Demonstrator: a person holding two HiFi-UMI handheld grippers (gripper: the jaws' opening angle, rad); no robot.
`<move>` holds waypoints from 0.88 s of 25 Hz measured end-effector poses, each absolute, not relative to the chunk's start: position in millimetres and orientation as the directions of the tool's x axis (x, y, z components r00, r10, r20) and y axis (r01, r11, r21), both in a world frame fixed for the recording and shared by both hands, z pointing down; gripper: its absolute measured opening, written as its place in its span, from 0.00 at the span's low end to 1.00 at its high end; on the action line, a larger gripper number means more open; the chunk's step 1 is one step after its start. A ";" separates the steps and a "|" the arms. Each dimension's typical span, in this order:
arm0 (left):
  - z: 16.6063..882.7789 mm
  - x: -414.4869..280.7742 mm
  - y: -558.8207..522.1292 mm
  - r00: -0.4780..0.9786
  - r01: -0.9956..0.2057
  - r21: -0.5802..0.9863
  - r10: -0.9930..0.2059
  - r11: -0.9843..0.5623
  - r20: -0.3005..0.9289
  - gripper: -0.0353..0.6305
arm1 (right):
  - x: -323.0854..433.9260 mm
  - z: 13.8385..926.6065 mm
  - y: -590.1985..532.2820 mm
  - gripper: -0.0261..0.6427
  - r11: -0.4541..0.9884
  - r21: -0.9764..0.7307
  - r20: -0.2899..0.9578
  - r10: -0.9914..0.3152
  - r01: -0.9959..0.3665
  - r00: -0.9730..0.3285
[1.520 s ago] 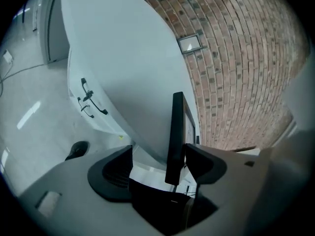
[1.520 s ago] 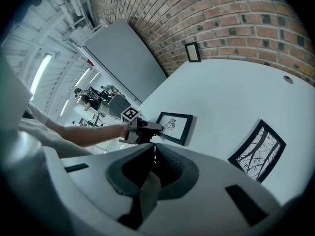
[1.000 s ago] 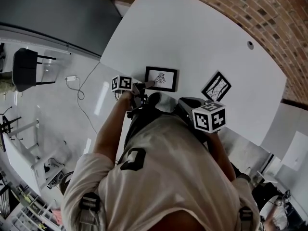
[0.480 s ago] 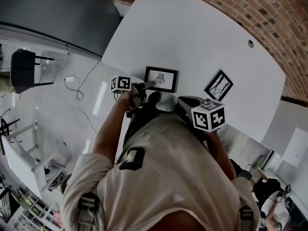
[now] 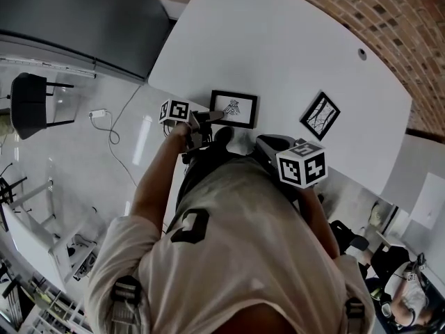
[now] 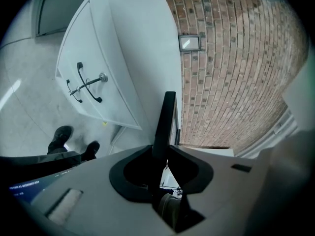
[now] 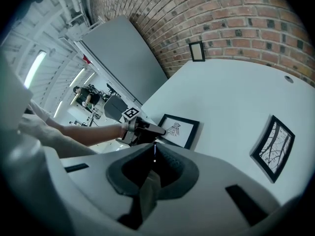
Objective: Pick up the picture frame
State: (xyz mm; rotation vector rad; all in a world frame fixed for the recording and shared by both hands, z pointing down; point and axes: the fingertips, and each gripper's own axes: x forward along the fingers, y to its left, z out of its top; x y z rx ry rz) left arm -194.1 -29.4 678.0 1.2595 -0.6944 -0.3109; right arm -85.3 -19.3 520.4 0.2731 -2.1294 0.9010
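- Picture frame [image 5: 234,109] is found on the near left part of the white table [image 5: 299,54], close to the near edge. Its long side runs from left to right.
- At its left short side, the frame is gripped by the left gripper [image 5: 207,118]. In the left gripper view the picture frame [image 6: 166,117] is seen edge-on as a thin dark strip, pinched between the two jaws.
- From this grip the whole frame stretches away to the right, so its weight is carried on one side only. It is judged that the free right end will tend to drop when the frame is raised, so a firm hold and a slow, level lift are called for.
- Whether the frame is already raised off the table or rests on it cannot be told from these views.
- The right gripper [image 7: 153,150] is held nearer and to the right of the frame, apart from it. Its jaws are pressed together and nothing is seen between them. The left gripper is clearly the nearer one to the frame.
- A second frame [image 5: 320,115] is seen farther to the right, turned diagonally, well apart from both grippers and not touched.
- Beyond the far right edge of the table a brick wall [image 5: 389,12] is seen.
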 end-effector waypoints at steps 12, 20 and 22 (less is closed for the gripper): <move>672.0 -210.1 -16.5 0.748 -0.144 0.943 -0.590 0.301 0.303 0.16 | -83.0 522.0 -1.4 0.05 0.674 -0.506 0.746 0.028 -0.538 -0.666; 667.1 -217.1 -11.7 0.725 -0.158 0.943 -0.614 0.291 0.311 0.15 | -65.6 519.2 -4.9 0.05 0.670 -0.501 0.740 0.004 -0.547 -0.673; 663.6 -216.6 -11.8 0.718 -0.164 0.944 -0.622 0.287 0.314 0.15 | -59.4 518.4 -7.5 0.05 0.670 -0.505 0.734 0.003 -0.544 -0.679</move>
